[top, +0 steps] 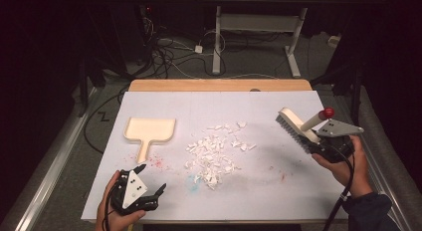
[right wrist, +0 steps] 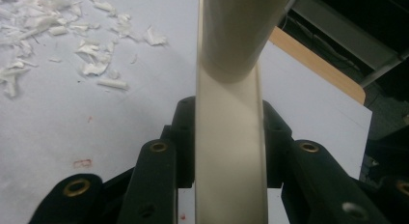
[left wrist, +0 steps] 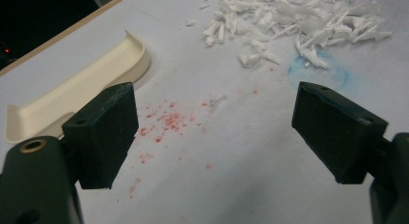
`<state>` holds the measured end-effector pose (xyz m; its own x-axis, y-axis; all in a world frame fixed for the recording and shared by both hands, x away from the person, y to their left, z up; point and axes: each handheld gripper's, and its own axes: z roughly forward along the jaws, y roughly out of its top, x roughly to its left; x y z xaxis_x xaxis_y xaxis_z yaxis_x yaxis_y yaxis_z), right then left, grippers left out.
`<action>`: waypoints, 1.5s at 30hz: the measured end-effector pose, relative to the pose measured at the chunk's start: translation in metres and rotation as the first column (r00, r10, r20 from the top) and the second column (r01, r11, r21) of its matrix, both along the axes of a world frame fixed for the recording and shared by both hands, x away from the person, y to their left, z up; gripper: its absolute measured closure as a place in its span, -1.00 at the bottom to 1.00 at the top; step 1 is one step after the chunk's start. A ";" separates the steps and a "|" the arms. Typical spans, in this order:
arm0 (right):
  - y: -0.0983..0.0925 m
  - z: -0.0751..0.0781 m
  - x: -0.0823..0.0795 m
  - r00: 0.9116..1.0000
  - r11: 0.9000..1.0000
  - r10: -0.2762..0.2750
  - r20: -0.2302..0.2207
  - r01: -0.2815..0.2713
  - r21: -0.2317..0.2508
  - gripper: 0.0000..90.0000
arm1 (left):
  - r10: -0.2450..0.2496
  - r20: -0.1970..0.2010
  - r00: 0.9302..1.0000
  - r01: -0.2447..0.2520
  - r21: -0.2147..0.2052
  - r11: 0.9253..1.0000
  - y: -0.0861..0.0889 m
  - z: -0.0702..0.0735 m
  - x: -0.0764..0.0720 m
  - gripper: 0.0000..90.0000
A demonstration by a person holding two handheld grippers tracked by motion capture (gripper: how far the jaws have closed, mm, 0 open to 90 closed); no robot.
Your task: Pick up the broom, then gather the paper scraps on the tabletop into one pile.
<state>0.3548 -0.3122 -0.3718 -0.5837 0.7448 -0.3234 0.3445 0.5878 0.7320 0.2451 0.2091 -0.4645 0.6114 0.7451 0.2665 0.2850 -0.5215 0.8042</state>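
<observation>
A cream dustpan [top: 149,130] lies flat on the white sheet, left of a pile of white paper scraps [top: 214,155]. At the sheet's near left corner my left gripper [top: 152,177] stands open and holds nothing. In the left gripper view it [left wrist: 219,132] hovers over red specks [left wrist: 169,121], with the dustpan [left wrist: 87,84] ahead to the left and the scraps [left wrist: 299,26] ahead to the right. My right gripper [top: 312,142] is shut on a cream brush [top: 294,125] lifted at the right, bristles toward the pile, its red-tipped handle [top: 326,113] angled up. The brush's back [right wrist: 230,175] sits pinched between the right gripper's [right wrist: 229,118] jaws.
The white sheet [top: 259,191] covers a wooden table [top: 219,85], whose far edge shows. A faint blue smudge [left wrist: 318,72] marks the sheet beside the scraps. Beyond the table are floor cables [top: 169,52] and a white desk frame [top: 259,27].
</observation>
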 end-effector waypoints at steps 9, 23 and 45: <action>0.004 -0.011 0.021 0.999 0.999 -0.033 -0.006 0.033 0.002 0.51 | -0.006 -0.036 0.999 0.007 0.025 1.000 -0.003 -0.007 0.005 -0.65; 0.009 -0.018 0.036 0.998 0.998 -0.052 -0.027 0.053 0.019 0.51 | -0.022 -0.050 0.998 0.025 0.061 0.998 -0.010 -0.010 0.007 -0.65; 0.041 -0.021 0.061 0.999 0.998 -0.021 -0.028 0.020 -0.055 0.51 | -0.019 -0.064 0.998 0.023 0.066 0.998 -0.011 -0.011 0.007 -0.65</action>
<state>0.4160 -0.2710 -0.3931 -0.5783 0.7384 -0.3469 0.3772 0.6191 0.6888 0.2519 0.1982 -0.4759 0.6439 0.7137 0.2757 0.3224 -0.5799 0.7482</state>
